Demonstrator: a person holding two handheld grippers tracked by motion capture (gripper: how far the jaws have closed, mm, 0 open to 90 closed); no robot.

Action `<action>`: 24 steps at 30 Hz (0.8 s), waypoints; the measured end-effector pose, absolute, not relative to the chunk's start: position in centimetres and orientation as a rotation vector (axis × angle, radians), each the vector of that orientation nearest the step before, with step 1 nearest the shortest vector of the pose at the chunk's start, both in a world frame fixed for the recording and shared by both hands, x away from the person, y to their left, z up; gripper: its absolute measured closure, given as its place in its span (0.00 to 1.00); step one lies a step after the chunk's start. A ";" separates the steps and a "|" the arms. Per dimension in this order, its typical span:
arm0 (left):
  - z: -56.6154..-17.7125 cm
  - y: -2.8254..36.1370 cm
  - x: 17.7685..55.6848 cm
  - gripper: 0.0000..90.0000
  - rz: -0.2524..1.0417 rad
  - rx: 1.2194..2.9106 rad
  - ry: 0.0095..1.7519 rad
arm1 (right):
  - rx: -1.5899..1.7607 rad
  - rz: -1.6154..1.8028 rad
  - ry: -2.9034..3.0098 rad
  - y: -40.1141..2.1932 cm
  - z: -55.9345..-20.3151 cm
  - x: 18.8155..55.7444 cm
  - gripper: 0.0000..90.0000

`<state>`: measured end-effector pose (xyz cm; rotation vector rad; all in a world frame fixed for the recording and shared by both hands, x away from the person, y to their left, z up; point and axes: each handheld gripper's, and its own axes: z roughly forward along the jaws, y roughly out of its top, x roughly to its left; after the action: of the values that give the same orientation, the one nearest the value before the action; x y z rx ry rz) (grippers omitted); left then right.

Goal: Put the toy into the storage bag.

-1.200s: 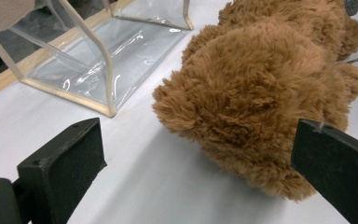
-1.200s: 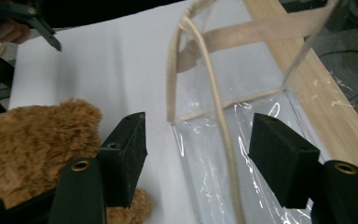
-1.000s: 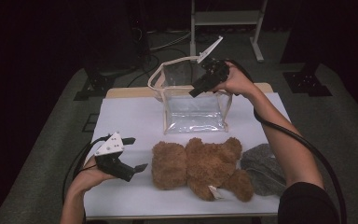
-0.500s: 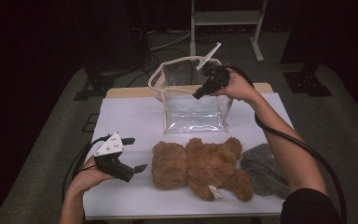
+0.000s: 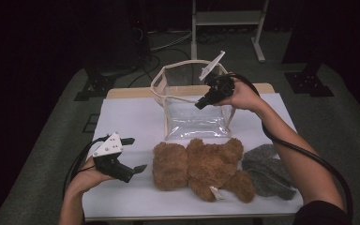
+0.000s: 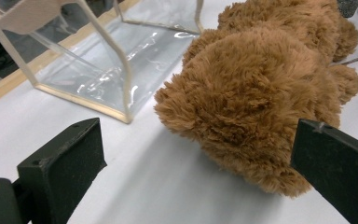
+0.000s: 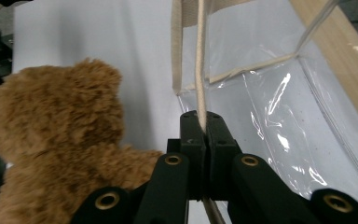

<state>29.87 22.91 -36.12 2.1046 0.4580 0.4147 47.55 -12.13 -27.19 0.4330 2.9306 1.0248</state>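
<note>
A clear plastic bag (image 5: 187, 117) with beige trim stands upright and open-topped at the middle back of the white table. My right gripper (image 5: 200, 105) is shut on the bag's near rim; in the right gripper view the beige trim (image 7: 199, 70) runs straight into the closed right gripper (image 7: 202, 119). A brown teddy bear (image 5: 201, 166) lies flat just in front of the bag. My left gripper (image 5: 137, 153) rests open at the table's left. It points at the bear's head (image 6: 256, 93) and is not touching it. The bag (image 6: 98, 70) stands beyond.
A grey knitted item (image 5: 269, 171) lies at the bear's right, near the front edge. The white table cover (image 5: 126, 117) has free room at left. A strip of wooden tabletop (image 5: 131, 92) shows behind the cover. A metal stand (image 5: 227, 18) is on the floor beyond.
My right gripper has come toward me and slightly down along the bag's top, and is now clamped on the near rim. The left gripper has not moved.
</note>
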 end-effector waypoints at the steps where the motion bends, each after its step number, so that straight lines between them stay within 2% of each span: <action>1: -36.1 22.9 29.8 0.02 0.413 2.099 0.462 | 0.423 1.022 2.936 -12.2 -27.2 47.2 0.97; 10: -35.9 22.7 29.8 0.02 0.417 2.097 0.456 | 0.377 1.047 2.965 -12.3 -27.1 43.4 0.97; 16: -35.9 22.6 29.7 0.02 0.416 2.100 0.446 | 0.417 1.047 2.950 -12.6 -27.3 43.3 0.96; 17: -35.9 22.6 29.6 0.02 0.417 2.100 0.447 | 0.428 1.048 2.945 -12.6 -27.3 43.4 0.93; 20: -35.9 22.7 29.7 0.02 0.421 2.098 0.447 | 0.439 1.116 2.910 -13.0 -26.8 43.6 0.75; 24: -35.9 22.7 29.7 0.02 0.420 2.095 0.449 | 0.418 1.181 2.865 -13.5 -25.6 43.2 0.60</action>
<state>29.69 22.72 -35.89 2.0952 0.4486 0.4197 43.16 -13.48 -25.56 0.4179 2.8648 1.1807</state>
